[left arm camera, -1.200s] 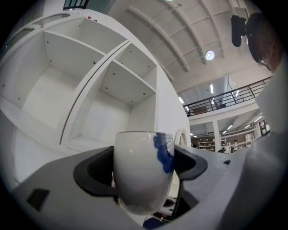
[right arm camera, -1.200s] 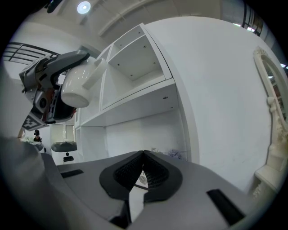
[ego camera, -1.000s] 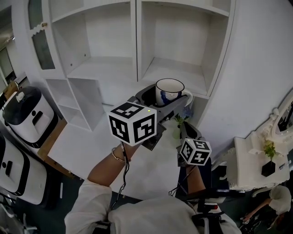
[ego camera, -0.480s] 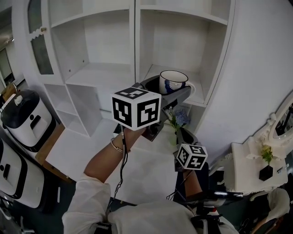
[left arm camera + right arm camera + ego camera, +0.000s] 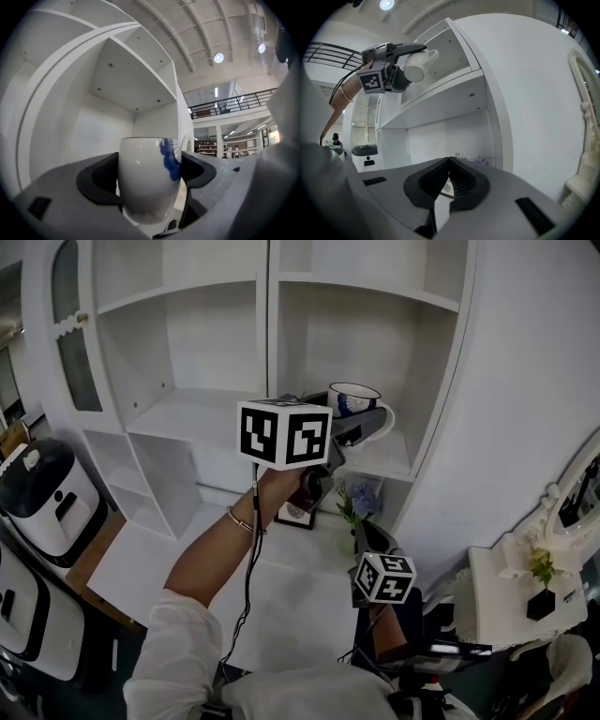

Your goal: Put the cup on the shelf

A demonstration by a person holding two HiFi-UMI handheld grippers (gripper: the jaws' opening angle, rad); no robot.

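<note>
A white cup [image 5: 353,397] with a blue pattern and a handle to its right is held upright in my left gripper [image 5: 357,424], which is shut on its body. The gripper is raised in front of the right-hand compartment of the white shelf unit [image 5: 382,461], and the cup hangs just above that shelf board. In the left gripper view the cup [image 5: 149,183] fills the gap between the dark pads, with the compartment's back wall behind it. My right gripper [image 5: 366,540] hangs low near my body, shut on nothing [image 5: 449,162]. Its view looks up at the cup [image 5: 419,66].
The shelf unit has several empty compartments [image 5: 192,413]. A small plant with blue flowers [image 5: 352,503] and a picture frame [image 5: 294,515] stand on the white counter [image 5: 281,587] below. White appliances with black lids [image 5: 37,491] are at the left, a side table [image 5: 511,592] at the right.
My left gripper has lifted the cup up and forward, from below the shelf board to level with the right compartment. The right gripper has sunk a little lower.
</note>
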